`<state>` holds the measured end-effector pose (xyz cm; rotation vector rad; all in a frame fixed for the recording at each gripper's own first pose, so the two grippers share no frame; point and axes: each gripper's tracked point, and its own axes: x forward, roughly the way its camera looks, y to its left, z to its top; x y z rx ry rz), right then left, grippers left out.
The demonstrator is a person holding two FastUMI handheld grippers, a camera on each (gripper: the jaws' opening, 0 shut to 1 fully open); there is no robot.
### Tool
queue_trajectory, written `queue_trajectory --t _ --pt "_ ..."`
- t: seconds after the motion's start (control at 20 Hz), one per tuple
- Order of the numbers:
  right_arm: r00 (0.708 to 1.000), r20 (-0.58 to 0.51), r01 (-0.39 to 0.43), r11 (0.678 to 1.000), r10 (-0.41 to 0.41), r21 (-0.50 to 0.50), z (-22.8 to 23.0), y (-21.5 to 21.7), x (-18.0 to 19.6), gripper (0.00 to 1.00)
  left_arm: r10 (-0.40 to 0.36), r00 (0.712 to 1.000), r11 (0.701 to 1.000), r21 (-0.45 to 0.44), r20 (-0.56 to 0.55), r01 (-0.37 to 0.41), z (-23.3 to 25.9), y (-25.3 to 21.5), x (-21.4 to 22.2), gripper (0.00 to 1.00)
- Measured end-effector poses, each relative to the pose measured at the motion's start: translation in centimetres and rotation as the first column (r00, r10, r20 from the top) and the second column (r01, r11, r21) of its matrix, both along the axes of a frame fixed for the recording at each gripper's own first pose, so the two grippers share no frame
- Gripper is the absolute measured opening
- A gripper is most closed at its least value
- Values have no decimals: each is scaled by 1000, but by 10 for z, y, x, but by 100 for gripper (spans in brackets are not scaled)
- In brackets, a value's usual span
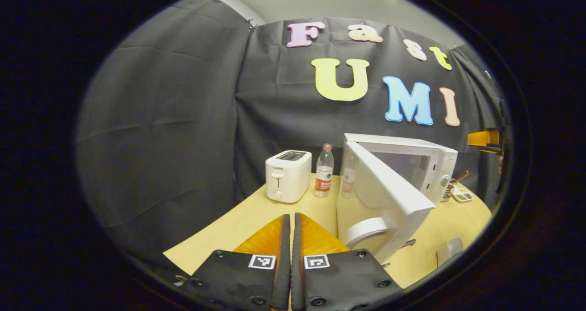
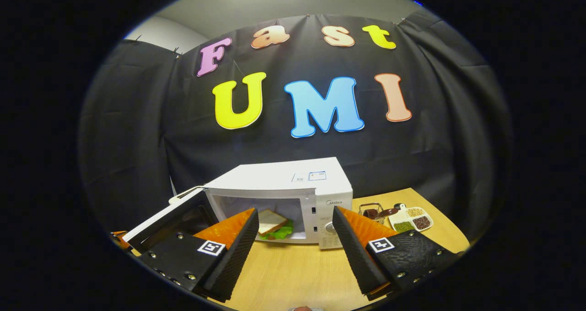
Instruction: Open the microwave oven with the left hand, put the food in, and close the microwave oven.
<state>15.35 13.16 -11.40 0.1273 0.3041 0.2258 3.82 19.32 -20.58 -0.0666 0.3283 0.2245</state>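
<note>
One sandwich (image 2: 273,222), white bread over frilly green lettuce, sits inside the microwave (image 2: 293,196), a boxy glossy white unit on the pale wood table (image 2: 293,270). Its door (image 1: 389,196) hangs swung wide open. Right claw (image 2: 293,231) is spread apart, grasping nothing, just in front of the microwave. Left claw (image 1: 291,231) is clenched, nothing in it, off to the door side. Beside the microwave: clear plastic bottle (image 1: 324,171), then a rounded white toaster (image 1: 288,175).
</note>
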Motion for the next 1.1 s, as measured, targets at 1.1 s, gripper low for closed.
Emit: queue_trajectory --t 1.1 --pt "999 -17 51 999 -51 -3 0 -138 -52 98 -191 981 982 -5 -21 191 15 -175 35 7"
